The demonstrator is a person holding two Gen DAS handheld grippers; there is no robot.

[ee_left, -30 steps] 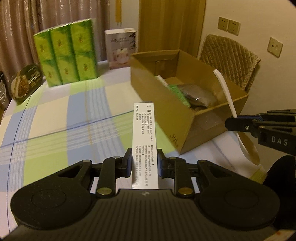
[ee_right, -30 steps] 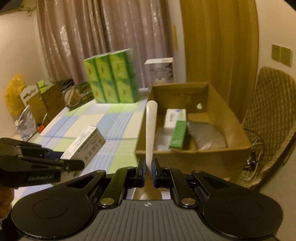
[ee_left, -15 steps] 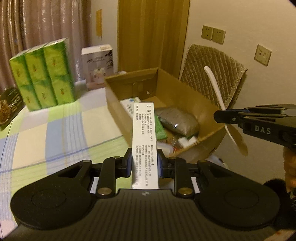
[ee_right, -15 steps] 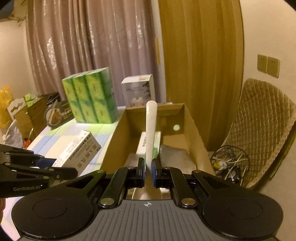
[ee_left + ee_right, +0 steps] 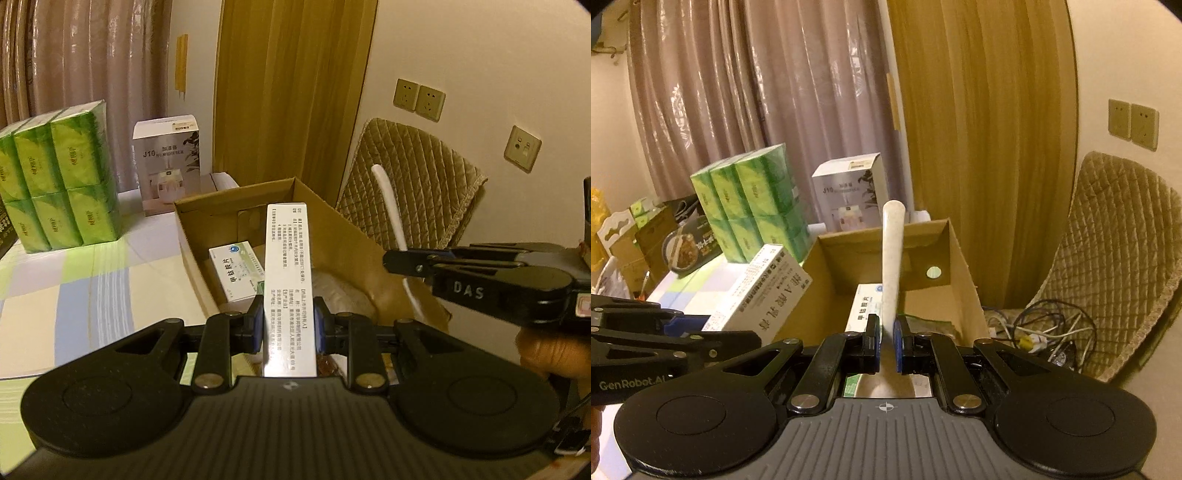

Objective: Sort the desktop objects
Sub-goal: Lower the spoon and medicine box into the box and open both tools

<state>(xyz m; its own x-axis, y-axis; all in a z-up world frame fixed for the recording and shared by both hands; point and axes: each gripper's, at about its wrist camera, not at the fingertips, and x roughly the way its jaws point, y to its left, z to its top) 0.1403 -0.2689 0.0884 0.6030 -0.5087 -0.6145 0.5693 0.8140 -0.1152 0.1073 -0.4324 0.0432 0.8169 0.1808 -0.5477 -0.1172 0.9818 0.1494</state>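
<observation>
While both grippers hover at the cardboard box, each view shows this:

Left wrist view:
left gripper (image 5: 288, 325): clamped on a long white printed box (image 5: 290, 280), held over the near end of the cardboard box (image 5: 369, 251).
medicine carton (image 5: 236, 271): lies inside the cardboard box, on its left side.
right gripper (image 5: 400, 258): at right, pinching a white spoon (image 5: 391, 216) above the box's right wall.
green tissue packs (image 5: 55, 173): stacked on the checked tablecloth (image 5: 74, 288), beside a humidifier box (image 5: 168, 162).

Right wrist view:
right gripper (image 5: 885, 343): clenched on the spoon's handle (image 5: 892, 258), bowl end nearest the camera, above the cardboard box (image 5: 964, 266).
left gripper (image 5: 713, 338): at lower left, gripping the printed box (image 5: 764, 291) at the cardboard box's left edge.
cables (image 5: 1045, 332): tangled beside a quilted chair (image 5: 1115, 258).
</observation>
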